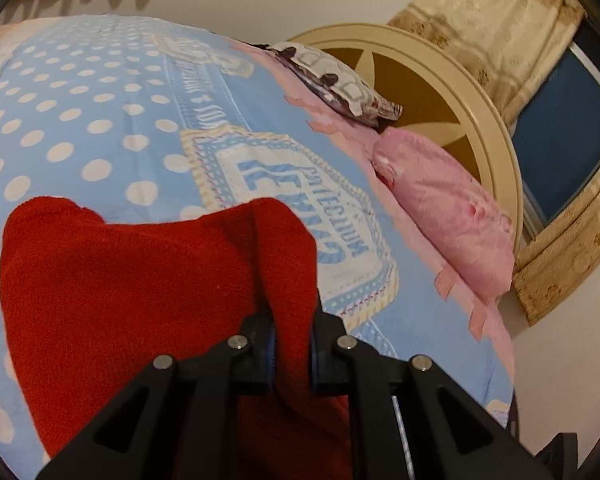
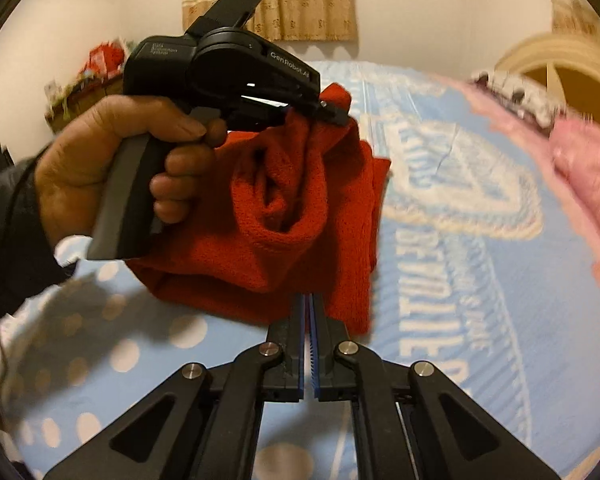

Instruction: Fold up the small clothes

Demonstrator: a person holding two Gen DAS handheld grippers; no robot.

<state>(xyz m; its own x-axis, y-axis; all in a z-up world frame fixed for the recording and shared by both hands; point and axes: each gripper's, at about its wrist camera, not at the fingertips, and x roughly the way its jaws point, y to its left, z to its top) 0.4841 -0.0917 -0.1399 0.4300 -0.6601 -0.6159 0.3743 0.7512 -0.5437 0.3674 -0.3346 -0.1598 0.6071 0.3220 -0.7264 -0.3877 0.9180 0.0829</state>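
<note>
A red knit garment hangs bunched above the blue dotted bedspread. My left gripper is shut on a thick fold of it, and red cloth fills the gap between the pads. In the right wrist view a person's hand holds that left gripper, with the red garment drooping from its tip. My right gripper is shut, its tips pinching the garment's lower edge. Cloth hangs down on both sides of the fingers.
A pink pillow and a patterned pillow lie against the cream headboard at the right end of the bed. Beige curtains hang on the far wall. A cluttered box stands beyond the bed at left.
</note>
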